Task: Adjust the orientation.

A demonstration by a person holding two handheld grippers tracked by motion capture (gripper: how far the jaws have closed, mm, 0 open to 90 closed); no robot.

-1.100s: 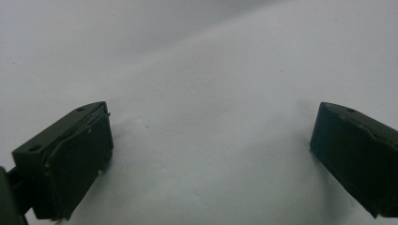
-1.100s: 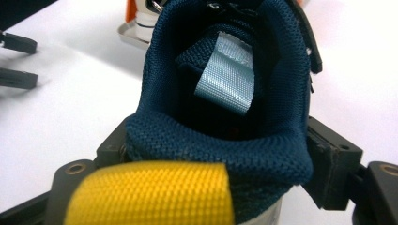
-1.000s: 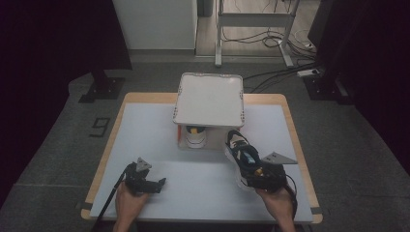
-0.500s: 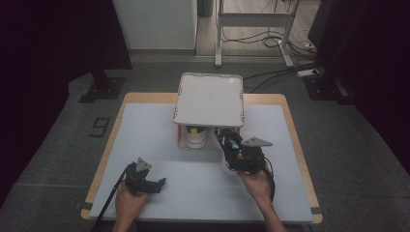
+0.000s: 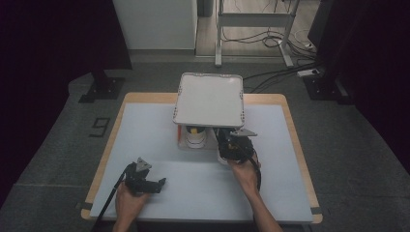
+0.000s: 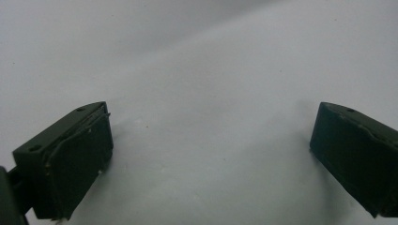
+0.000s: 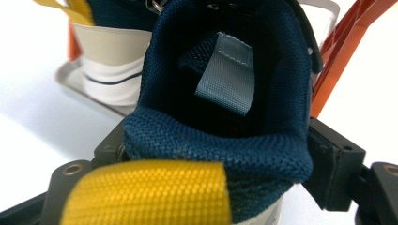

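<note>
the navy shoe (image 7: 220,117), clamped at its heel by the right gripper (image 5: 231,149), has been carried farther under the rack (image 5: 209,99), while the left gripper (image 5: 145,180) is held wide apart over the table (image 5: 203,193).

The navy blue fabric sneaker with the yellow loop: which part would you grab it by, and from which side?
By the padded heel collar of the navy blue fabric sneaker, coming from behind the heel. The right gripper does this now: one black finger sits outside each side of the collar, which is narrow, soft and open at the top. The yellow webbing pull loop marks the heel.
</note>
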